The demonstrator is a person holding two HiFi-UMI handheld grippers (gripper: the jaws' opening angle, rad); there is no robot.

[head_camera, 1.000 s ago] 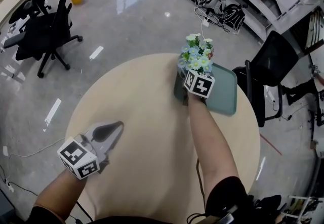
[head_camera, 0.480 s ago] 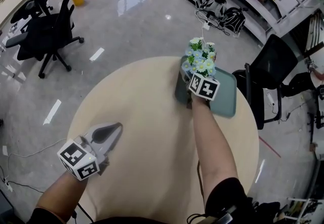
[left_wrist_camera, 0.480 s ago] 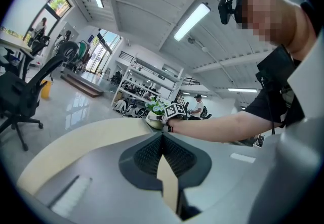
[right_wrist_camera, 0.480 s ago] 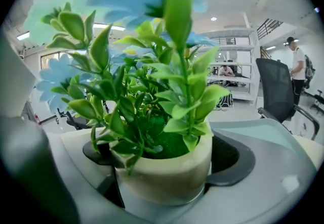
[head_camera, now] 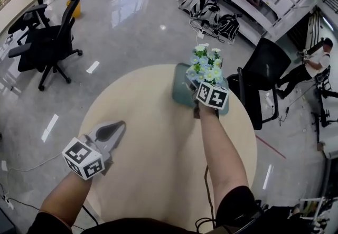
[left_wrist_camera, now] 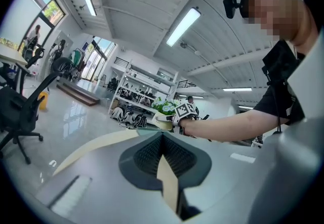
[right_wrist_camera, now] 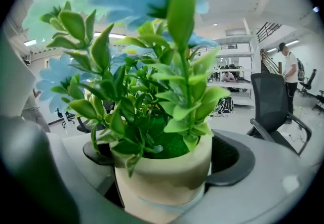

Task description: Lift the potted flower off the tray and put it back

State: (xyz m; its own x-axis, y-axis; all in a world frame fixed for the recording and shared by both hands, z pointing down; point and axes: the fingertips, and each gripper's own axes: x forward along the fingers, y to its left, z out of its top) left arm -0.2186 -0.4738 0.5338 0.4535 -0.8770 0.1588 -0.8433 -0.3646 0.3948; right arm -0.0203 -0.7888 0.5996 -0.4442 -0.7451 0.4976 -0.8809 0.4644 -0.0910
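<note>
The potted flower [right_wrist_camera: 162, 167] is clamped at its pot by the right tool [head_camera: 205, 84], above the tray [head_camera: 179, 93]; clearance from the tray appears likely but cannot be confirmed. The left tool [head_camera: 108, 132] is closed and empty over the surface [head_camera: 158, 164]. Replacement on the tray is outstanding.

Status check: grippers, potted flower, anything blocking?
Left gripper shut, empty, over round beige table. Right gripper shut on cream pot of blue-and-white flowers, above teal plastic tray. Nothing in the way.
</note>
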